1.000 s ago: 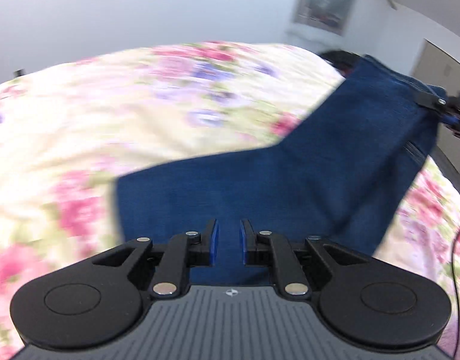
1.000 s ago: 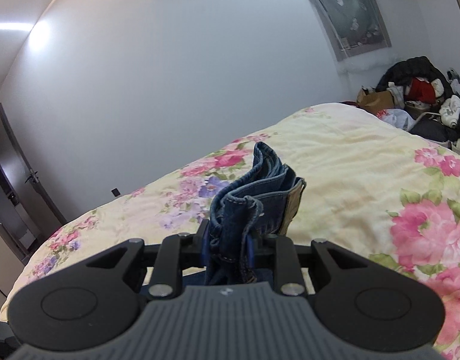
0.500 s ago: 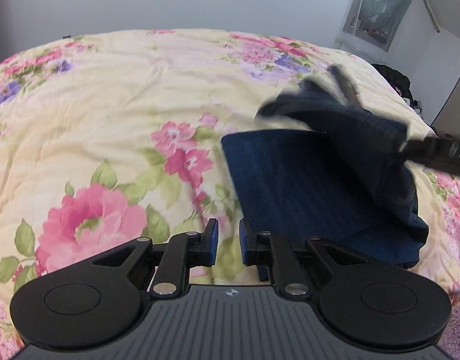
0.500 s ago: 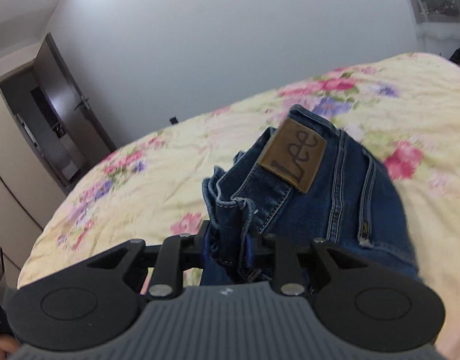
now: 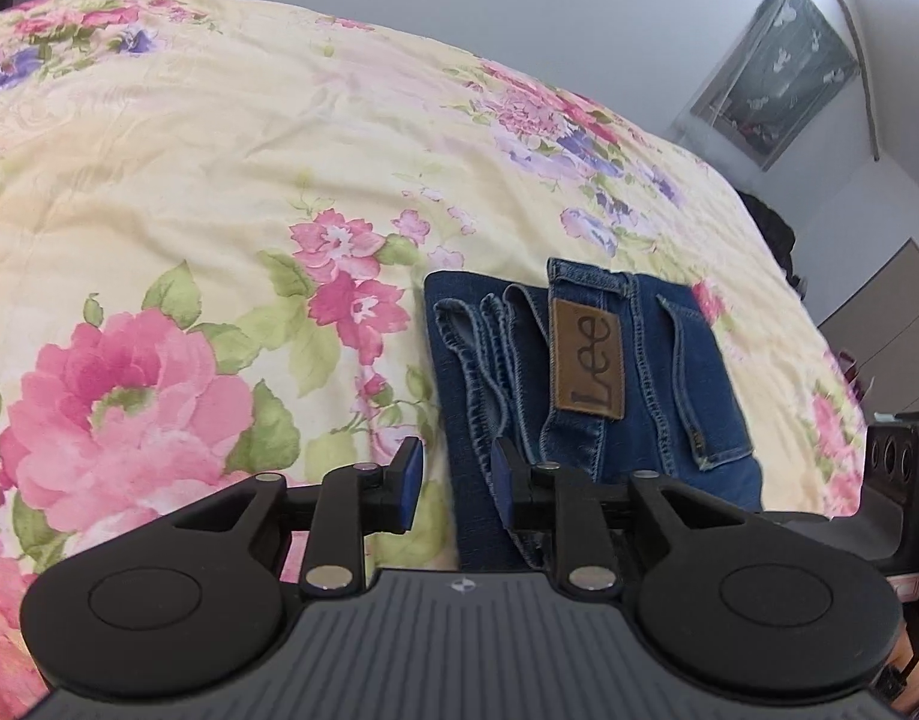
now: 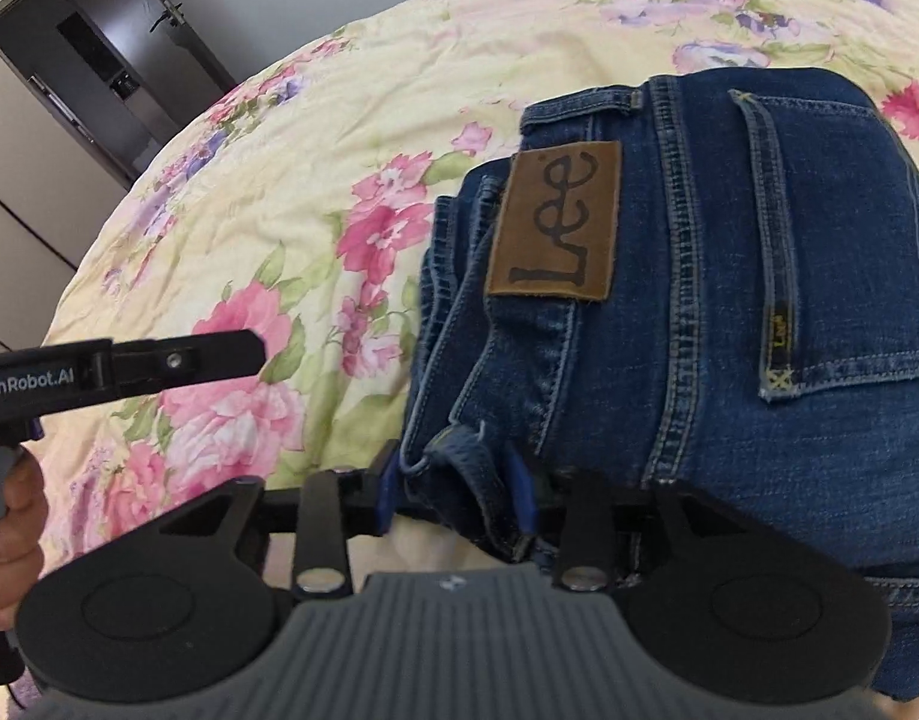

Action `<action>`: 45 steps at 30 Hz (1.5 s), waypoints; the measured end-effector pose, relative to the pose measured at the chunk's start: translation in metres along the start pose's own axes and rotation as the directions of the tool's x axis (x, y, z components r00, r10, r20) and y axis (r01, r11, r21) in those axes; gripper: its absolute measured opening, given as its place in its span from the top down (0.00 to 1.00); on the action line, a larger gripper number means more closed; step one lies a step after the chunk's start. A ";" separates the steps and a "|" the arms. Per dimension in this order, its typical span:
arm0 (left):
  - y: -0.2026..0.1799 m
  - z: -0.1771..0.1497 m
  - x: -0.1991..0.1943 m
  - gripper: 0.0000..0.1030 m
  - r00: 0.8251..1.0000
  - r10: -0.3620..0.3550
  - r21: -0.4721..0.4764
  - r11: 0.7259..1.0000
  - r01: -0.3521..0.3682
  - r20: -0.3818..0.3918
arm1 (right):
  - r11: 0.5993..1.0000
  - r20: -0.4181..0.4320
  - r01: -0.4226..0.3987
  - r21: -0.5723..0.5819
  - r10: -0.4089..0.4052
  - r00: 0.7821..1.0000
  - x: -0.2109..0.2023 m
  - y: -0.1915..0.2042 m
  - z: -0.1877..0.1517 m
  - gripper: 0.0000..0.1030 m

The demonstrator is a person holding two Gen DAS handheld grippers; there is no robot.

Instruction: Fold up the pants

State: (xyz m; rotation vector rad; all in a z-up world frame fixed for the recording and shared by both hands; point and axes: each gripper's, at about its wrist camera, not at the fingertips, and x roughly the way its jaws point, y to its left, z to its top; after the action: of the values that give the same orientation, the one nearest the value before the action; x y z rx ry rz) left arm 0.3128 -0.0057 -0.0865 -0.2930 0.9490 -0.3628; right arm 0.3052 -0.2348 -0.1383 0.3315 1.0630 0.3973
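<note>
Pants (image 5: pixel 591 372) now lowered folded onto bedspread (image 5: pixel 189 192), right tool (image 6: pixel 453 495) parted around waistband, left tool (image 5: pixel 453 483) narrow, empty

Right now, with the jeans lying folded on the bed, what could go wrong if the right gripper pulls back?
1. The right gripper has its jaws around the waistband of the jeans. If it withdraws without opening wider, it may drag the top layer and undo the fold.

2. The hems lie loosely stacked at the left edge; a tug could spread them.

3. The left gripper is open and holds nothing, so nothing pins the jeans down.
</note>
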 end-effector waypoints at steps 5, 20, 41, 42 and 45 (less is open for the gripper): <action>-0.006 0.009 0.002 0.73 0.999 -0.038 -0.015 0.999 0.038 0.006 | 0.999 -0.002 -0.047 -0.026 0.047 0.999 -0.022 0.006 0.011 0.60; 0.005 0.057 0.110 0.73 0.996 -0.089 -0.152 0.985 0.084 -0.027 | 0.976 0.177 0.200 -0.082 -0.184 0.967 -0.051 -0.079 0.058 0.73; 0.001 0.067 0.147 0.88 0.999 -0.029 -0.056 0.998 0.030 0.012 | 0.990 0.178 0.114 -0.089 -0.097 0.979 -0.020 -0.094 0.039 0.76; 0.005 0.066 0.145 0.80 0.999 -0.034 -0.092 0.995 0.036 0.020 | 0.990 0.174 0.119 -0.082 -0.103 0.979 -0.016 -0.094 0.039 0.76; 0.009 0.071 0.132 0.77 0.999 -0.035 -0.142 0.989 0.038 0.027 | 0.992 0.169 0.104 -0.071 -0.091 0.981 -0.015 -0.098 0.039 0.76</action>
State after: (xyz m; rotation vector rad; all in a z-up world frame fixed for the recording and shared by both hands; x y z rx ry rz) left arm 0.4428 -0.0472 -0.1479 -0.4453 0.9479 -0.3245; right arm 0.3485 -0.3313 -0.1531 0.2357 0.8948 0.3176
